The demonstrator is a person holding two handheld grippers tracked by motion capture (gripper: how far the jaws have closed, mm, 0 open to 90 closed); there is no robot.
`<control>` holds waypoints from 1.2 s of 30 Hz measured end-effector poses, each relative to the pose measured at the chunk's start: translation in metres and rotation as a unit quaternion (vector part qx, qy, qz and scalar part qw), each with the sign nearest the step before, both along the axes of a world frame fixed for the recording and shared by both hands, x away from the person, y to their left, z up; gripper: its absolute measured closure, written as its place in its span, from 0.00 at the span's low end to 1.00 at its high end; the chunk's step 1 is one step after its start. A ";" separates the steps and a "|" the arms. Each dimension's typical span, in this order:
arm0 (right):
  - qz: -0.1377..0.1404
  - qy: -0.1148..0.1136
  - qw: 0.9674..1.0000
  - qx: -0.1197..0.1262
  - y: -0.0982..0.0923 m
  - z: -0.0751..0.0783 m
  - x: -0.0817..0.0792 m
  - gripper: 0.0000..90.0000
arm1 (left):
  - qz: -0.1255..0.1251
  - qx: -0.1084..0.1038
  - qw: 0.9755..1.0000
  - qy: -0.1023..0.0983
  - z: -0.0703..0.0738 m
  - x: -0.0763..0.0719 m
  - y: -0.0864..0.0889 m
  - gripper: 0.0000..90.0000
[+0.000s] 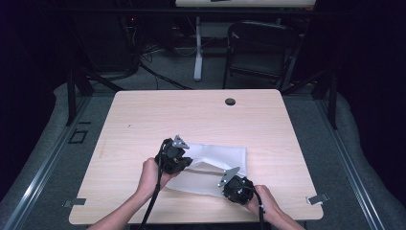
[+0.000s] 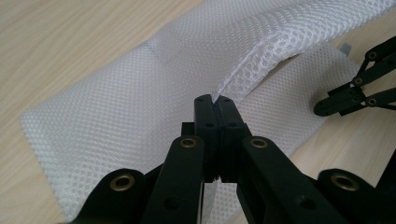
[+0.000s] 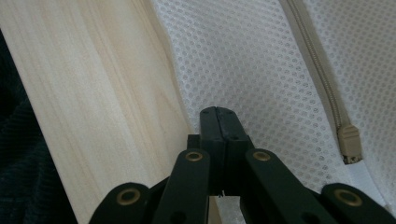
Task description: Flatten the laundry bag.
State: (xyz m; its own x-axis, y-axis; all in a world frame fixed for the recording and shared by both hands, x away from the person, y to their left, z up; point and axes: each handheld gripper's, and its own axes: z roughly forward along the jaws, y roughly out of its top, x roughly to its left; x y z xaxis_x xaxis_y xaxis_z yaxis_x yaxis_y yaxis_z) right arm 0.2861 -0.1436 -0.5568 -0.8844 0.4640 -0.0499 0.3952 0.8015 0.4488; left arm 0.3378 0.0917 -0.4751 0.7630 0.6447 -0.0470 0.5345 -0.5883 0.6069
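A white mesh bag [image 1: 215,160] lies flat on the near half of the wooden table [image 1: 158,115]. My left gripper [image 1: 190,164] is shut on a raised fold of the mesh bag [image 2: 140,107], at its left side; the fabric rises into the left gripper [image 2: 215,98]. At the bag's near edge, my right gripper [image 1: 223,180] points down with its jaws together, and the edge of the mesh bag [image 3: 243,70] runs in under the right gripper [image 3: 217,111]. A beige zipper pull [image 3: 349,145] lies to one side of it. Farther off, the right gripper [image 2: 327,105] touches the bag's border.
A dark round grommet [image 1: 230,101] sits at the table's far edge. A folding chair [image 1: 261,48] and a desk leg [image 1: 197,48] stand behind the table. A metal clip [image 1: 317,199] sticks out at the near right corner. The table's near edge [image 3: 56,116] is close to my right gripper.
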 end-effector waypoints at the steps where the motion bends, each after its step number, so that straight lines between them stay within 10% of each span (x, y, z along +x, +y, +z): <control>1: 0.001 0.001 1.000 -0.002 0.000 0.000 0.000 1.00 | -0.001 0.001 1.000 -0.001 0.002 0.001 0.000 1.00; 26: 0.009 0.011 1.000 0.016 -0.023 0.008 0.004 1.00 | 0.011 0.012 0.999 -0.037 0.039 0.033 -0.009 1.00; 36: 0.009 0.012 1.000 0.007 0.002 0.001 0.005 1.00 | 0.014 0.024 0.999 -0.044 0.047 0.044 -0.016 1.00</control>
